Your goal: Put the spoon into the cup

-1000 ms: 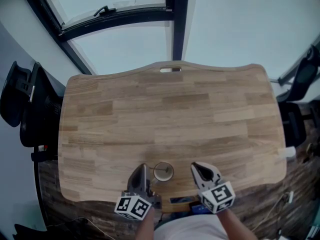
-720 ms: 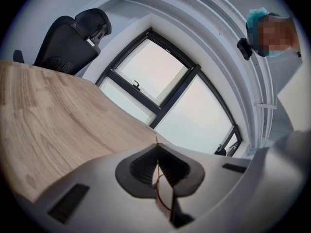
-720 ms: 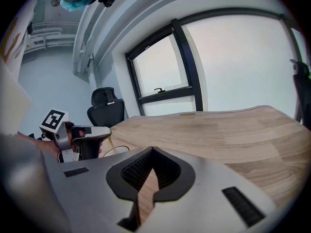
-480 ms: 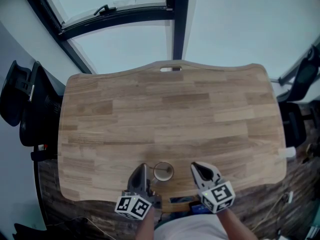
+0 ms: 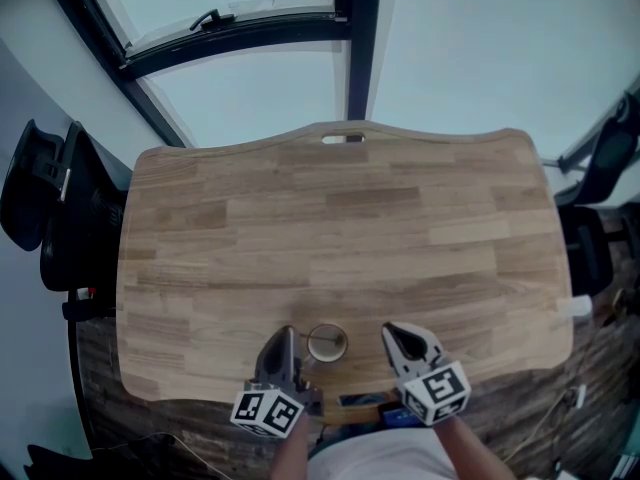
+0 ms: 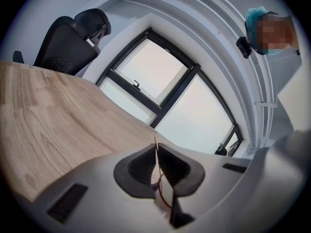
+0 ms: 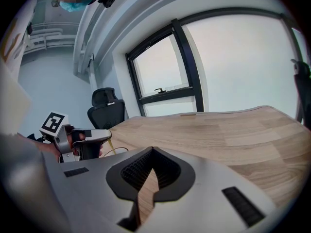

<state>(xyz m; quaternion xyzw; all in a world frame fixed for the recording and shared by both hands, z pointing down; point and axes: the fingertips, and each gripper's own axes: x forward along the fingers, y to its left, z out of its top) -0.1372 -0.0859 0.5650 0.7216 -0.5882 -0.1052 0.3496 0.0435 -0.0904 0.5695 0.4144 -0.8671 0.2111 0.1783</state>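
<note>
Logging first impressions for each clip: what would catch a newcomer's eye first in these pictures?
A small cup stands near the front edge of a wide wooden table. The left gripper and right gripper flank it in the head view. The left one is shut on the thin golden handle of a spoon, which angles down toward the cup.

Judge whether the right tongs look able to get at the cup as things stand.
Probably yes. The cup stands on the table close beside the right tongs, with only bare wood between them. The left tongs, shut on the spoon, are at the cup's other side.
</note>
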